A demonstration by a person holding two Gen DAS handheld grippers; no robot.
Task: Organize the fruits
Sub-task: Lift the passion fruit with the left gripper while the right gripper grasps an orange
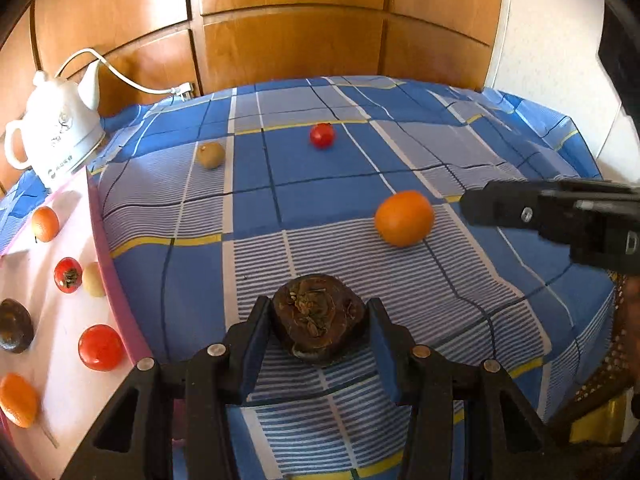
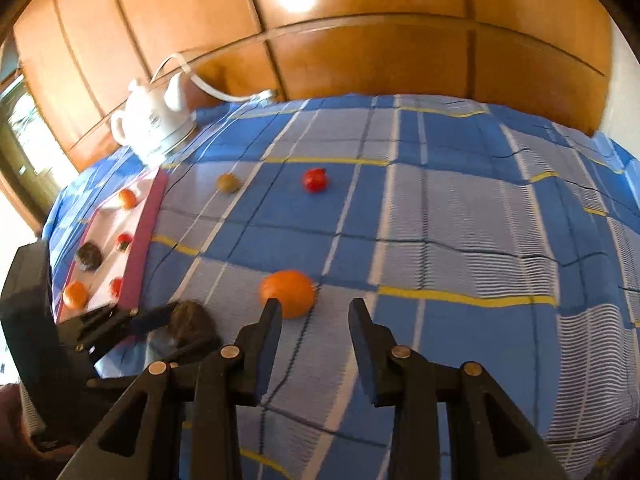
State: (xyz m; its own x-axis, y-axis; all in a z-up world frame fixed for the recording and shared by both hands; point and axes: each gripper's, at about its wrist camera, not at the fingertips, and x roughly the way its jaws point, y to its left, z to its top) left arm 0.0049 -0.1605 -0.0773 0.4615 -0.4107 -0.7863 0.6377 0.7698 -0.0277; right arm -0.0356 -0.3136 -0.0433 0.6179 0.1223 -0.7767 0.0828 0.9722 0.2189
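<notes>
Now, left gripper [image 1: 318,320] jaws clamping dark brown fruit [image 1: 318,318], right gripper [image 2: 316,312] jaws narrow, empty, near orange [image 2: 287,293].

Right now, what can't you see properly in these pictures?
- Tray: left wrist view, its left part is cut off by the picture edge.
- Brown fruit: in the left gripper; its underside is hidden. In the right wrist view it is blurred.
- Kettle writing: too small to read.
- Right gripper: nothing between its fingers; the orange lies beyond, partly behind one finger.
</notes>
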